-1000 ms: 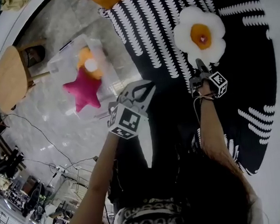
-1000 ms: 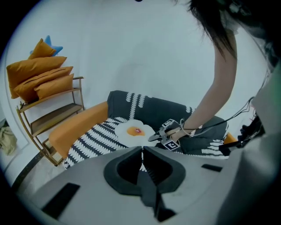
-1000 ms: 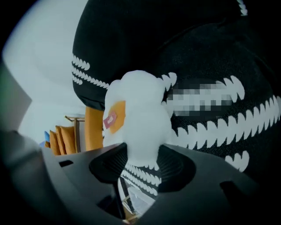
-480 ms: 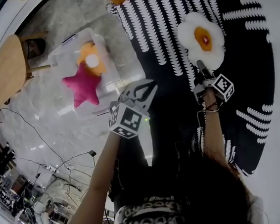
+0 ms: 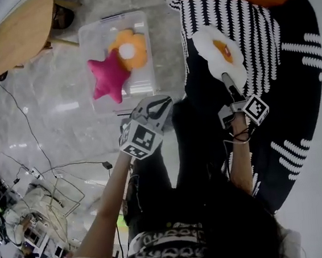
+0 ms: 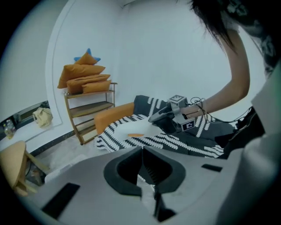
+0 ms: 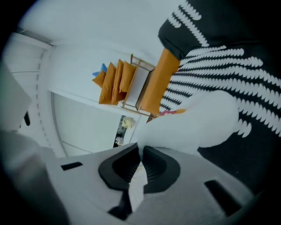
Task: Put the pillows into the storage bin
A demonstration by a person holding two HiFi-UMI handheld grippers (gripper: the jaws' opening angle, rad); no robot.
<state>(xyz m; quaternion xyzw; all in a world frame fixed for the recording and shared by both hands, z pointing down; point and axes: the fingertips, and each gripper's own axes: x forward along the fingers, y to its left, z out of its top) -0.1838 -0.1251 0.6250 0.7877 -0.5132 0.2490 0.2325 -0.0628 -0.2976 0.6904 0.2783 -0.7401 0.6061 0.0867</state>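
My right gripper (image 5: 229, 84) was right of the middle of the head view. Its jaws had just been closing, and they were clamped on the lower edge of the white pillow (image 5: 219, 53). This pillow, with an orange centre, lay directly above the gripper in the frame, on a black cloth with white marks (image 5: 279, 56). In the right gripper view the white fabric ran between the two pads and filled the middle of the frame.

My left gripper (image 5: 157, 105) was in the middle of the head view with its jaws together and nothing between them. It was just below the near edge of the clear storage bin (image 5: 98, 32), which stood on the floor in the upper part of the frame. Inside the bin lay a pink star pillow (image 5: 109, 78) and an orange flower pillow (image 5: 128, 49), touching each other. The white pillow was well to the right of the bin.

Each gripper carried a cube (image 5: 141, 140) with black and white square markers.
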